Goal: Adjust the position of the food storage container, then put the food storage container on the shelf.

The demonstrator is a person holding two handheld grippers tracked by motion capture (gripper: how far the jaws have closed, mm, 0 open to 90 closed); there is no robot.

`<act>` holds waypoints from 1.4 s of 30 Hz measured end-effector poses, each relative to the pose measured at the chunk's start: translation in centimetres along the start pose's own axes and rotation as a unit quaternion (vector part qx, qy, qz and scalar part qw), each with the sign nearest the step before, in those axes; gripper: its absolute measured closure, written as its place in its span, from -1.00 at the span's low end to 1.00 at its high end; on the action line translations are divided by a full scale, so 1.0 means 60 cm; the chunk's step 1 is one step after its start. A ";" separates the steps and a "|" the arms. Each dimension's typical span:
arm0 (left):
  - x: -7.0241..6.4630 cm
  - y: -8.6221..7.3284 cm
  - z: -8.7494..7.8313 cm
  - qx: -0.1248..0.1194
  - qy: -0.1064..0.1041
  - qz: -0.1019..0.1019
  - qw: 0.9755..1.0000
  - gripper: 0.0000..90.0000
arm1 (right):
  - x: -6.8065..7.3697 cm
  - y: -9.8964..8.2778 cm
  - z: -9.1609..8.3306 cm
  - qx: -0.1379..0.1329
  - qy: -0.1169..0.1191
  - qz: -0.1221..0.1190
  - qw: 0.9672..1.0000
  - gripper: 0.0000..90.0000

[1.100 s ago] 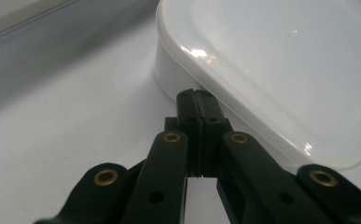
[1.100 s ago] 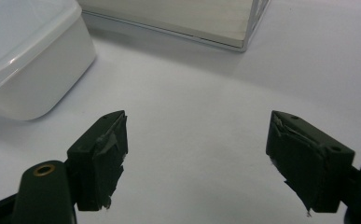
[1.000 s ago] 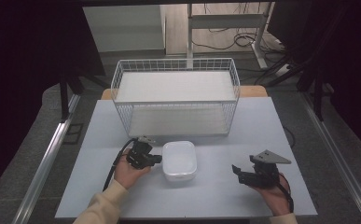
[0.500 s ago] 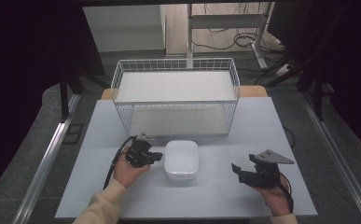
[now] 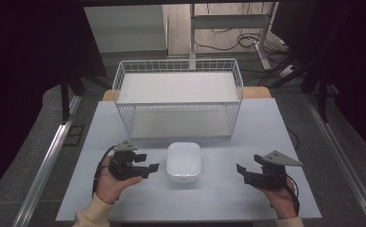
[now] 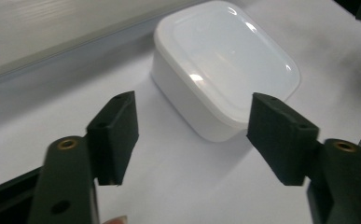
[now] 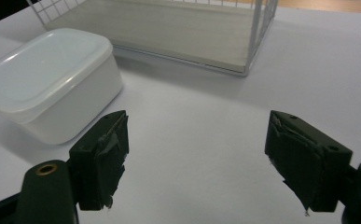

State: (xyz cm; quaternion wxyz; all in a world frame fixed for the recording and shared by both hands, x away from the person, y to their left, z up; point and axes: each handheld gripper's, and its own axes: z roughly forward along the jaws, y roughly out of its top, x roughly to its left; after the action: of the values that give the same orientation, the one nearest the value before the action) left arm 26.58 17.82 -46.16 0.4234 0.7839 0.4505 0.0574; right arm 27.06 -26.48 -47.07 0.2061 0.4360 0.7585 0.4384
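The left gripper sits in the person's left hand near the front edge of the table, left of its middle, and its jaws have just been opening: they now stand wide apart with nothing between them, the pads clear of everything. In the left gripper view the jaws point at the white lidded container, which lies just beyond them on the bare tabletop, close but not touched. From above, that container rests near the middle of the table's front half, its lid on, just to the right of the left gripper's tips and just in front of the wire basket. The basket stands at the back of the table, centred between the side edges, with a pale board lying in its bottom. The right gripper, held in the person's right hand towards the front right corner, is also spread wide and holds nothing; it points left towards the container but stays well apart from it. In the right gripper view the container shows beyond the left jaw and a corner of the basket farther off, with bare tabletop between the two jaws.
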 end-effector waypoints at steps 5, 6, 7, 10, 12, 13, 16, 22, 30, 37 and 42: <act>0.023 -0.010 -0.011 -0.011 0.009 -0.028 1.000 -0.35 | 0.006 0.002 0.002 -0.007 0.008 -0.010 1.000 -0.49; 0.023 -0.010 -0.011 -0.011 0.009 -0.028 1.000 -0.35 | 0.007 0.002 0.002 -0.006 0.009 -0.010 1.000 -0.48; 0.026 -0.010 -0.012 -0.013 0.009 -0.030 0.999 -0.35 | 0.008 0.002 0.002 -0.005 0.012 -0.009 1.000 -0.48; 0.026 -0.011 -0.014 -0.015 0.010 -0.032 0.999 -0.35 | 0.009 0.003 0.002 -0.006 0.013 -0.008 1.000 -0.48; 0.027 -0.011 -0.016 -0.018 0.009 -0.033 0.999 -0.35 | 0.009 0.003 0.003 -0.005 0.014 -0.007 1.000 -0.48; 0.027 -0.011 -0.017 -0.018 0.009 -0.034 0.999 -0.35 | 0.009 0.003 0.003 -0.004 0.014 -0.007 1.000 -0.48; 0.029 -0.011 -0.017 -0.019 0.006 -0.037 0.999 -0.35 | 0.011 0.003 0.006 0.000 0.023 -0.007 1.000 -0.47; 0.026 -0.013 -0.013 -0.015 0.016 -0.035 0.999 -0.35 | 0.014 0.007 0.006 0.001 0.031 -0.001 1.000 -0.45; 0.019 -0.002 -0.016 -0.019 0.007 -0.033 0.999 -0.34 | 0.020 0.024 0.007 0.005 0.047 0.023 0.999 -0.38; 0.021 0.024 -0.008 -0.016 -0.013 -0.058 0.998 -0.33 | 0.037 0.058 0.030 0.020 0.072 0.045 0.996 -0.35; 0.029 0.035 0.008 -0.014 -0.021 -0.076 0.997 -0.30 | 0.056 0.077 0.054 0.024 0.093 0.057 0.994 -0.31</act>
State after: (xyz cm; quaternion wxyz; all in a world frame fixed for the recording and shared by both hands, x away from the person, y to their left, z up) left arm 29.19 18.36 -45.47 0.4465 0.7426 0.4990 0.0148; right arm 29.74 -20.97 -44.68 0.0993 0.4406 0.7584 0.4698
